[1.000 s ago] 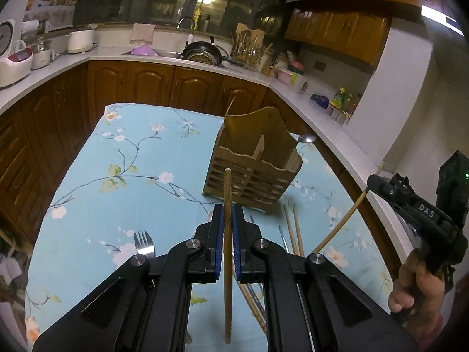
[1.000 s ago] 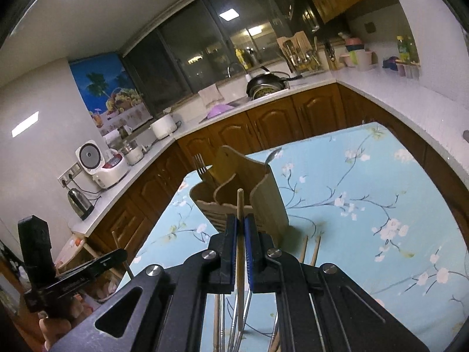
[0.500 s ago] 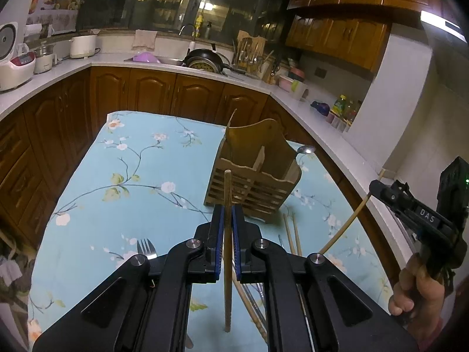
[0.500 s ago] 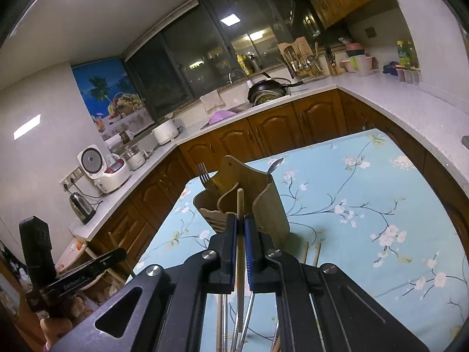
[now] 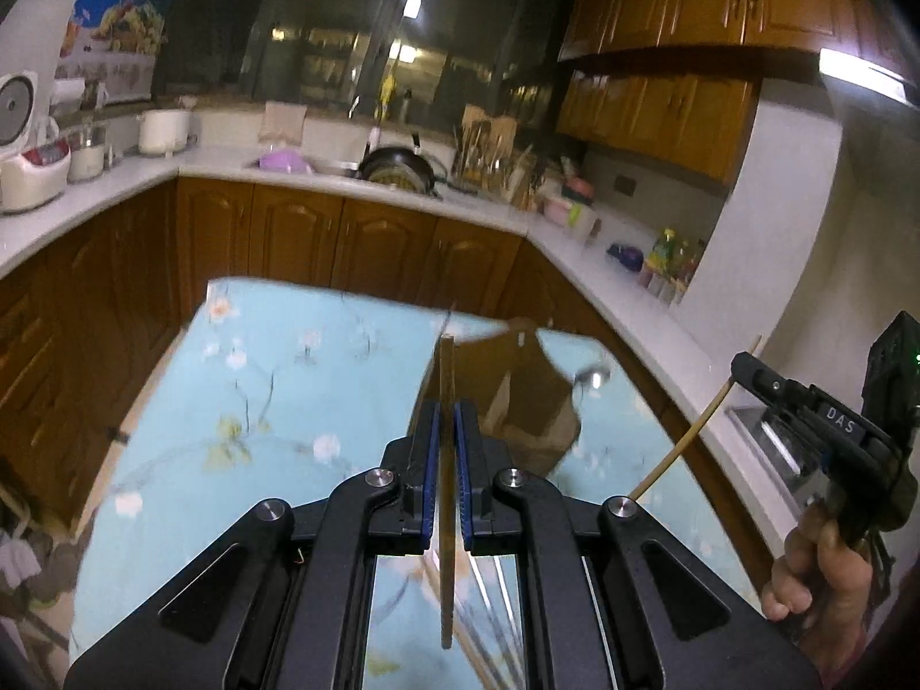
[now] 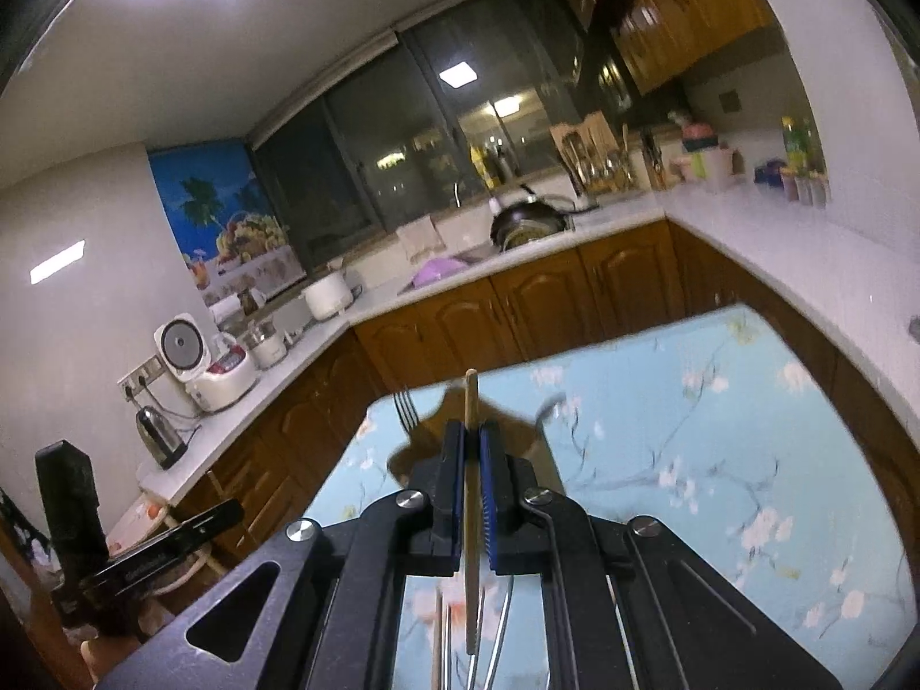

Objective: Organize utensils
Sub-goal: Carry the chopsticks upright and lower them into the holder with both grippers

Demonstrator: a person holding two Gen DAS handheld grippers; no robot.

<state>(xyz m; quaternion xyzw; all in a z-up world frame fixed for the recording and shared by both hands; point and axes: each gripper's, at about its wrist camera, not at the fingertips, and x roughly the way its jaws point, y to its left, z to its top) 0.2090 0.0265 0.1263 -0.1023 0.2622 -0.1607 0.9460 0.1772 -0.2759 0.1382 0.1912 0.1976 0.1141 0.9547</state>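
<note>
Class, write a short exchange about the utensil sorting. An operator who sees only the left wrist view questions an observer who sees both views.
Operator: In my view the wooden holder is blurred. Is anything standing in it?
Observer: Yes. The right wrist view shows a fork standing tines up, at the left of the holder as that view shows it.
Operator: I see the right gripper only from the side. How does it hold its chopstick?
Observer: Its jaws are shut on the chopstick, whose end pokes out past the jaw tips, in line with the holder.
</note>
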